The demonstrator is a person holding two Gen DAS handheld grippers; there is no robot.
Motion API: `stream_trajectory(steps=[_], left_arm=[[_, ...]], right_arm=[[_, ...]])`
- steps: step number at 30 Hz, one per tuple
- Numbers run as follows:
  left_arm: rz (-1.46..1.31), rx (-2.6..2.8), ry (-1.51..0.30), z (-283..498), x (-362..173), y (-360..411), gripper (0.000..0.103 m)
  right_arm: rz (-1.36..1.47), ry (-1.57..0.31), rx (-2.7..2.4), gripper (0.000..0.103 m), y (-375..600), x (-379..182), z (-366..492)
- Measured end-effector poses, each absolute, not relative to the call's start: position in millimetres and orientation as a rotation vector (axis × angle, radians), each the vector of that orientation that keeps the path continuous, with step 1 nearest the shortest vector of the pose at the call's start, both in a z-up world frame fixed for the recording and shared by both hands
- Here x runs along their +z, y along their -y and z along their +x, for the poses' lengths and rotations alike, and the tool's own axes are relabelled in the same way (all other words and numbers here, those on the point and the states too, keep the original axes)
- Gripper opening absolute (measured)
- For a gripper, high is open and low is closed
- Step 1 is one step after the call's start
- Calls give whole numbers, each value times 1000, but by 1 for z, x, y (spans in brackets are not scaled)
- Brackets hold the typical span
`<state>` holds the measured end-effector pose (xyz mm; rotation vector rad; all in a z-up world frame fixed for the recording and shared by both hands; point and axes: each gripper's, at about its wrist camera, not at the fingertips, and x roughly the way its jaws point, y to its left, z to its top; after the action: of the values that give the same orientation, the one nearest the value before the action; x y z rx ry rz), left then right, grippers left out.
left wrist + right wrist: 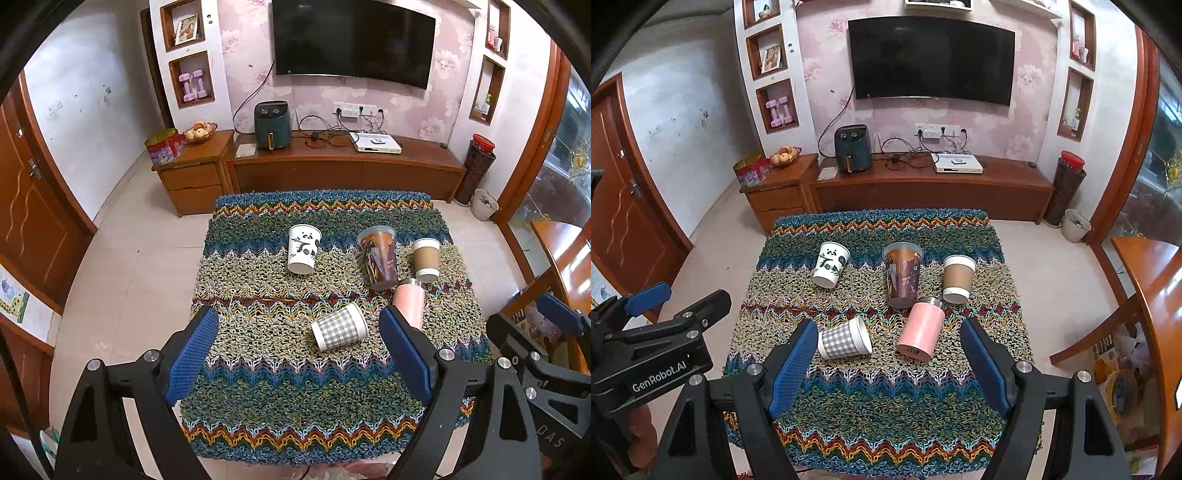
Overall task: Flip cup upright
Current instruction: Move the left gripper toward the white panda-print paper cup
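Several cups lie on a woven zigzag mat (280,376) (886,398). A grey checked paper cup (340,327) (843,343) lies on its side nearest me. A pink steel tumbler (409,301) (921,331) lies tipped beside it. Behind are a white panda cup (303,249) (831,264), a tall dark printed cup (379,257) (902,275) and a brown sleeved coffee cup (426,259) (957,278). My left gripper (299,354) is open and empty, above the mat's near half. My right gripper (890,365) is open and empty, a little short of the checked cup and the tumbler.
A wooden TV bench (343,166) with an air fryer (272,125) stands behind the table, under a wall TV (352,40). A wooden table edge (1152,295) is at the right. Tiled floor (129,258) surrounds the mat-covered table. A door (29,206) is left.
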<state>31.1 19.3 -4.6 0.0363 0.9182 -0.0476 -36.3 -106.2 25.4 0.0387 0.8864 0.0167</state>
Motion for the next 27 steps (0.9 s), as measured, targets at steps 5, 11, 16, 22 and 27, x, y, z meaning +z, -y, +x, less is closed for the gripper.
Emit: stream_trajectory(steps=[5,11,16,22,27], left_arm=[[43,-55,-922,37,-6,-21,91],[48,-67,-938,47,-10,-24,91],[37,-78,-960,62,-16,-27,91],[43,-79,-985,81,-27,-31,91],[40,-68,-998,96,-35,-37,91]], right_arm=[[38,-885,9,80,104,25,-34],[34,-898,-4,80,101,21,-30],[32,-918,-15,80,99,15,-25],[40,-936,-43,80,101,6,-16],[38,-944,-62,80,101,-3,-8]])
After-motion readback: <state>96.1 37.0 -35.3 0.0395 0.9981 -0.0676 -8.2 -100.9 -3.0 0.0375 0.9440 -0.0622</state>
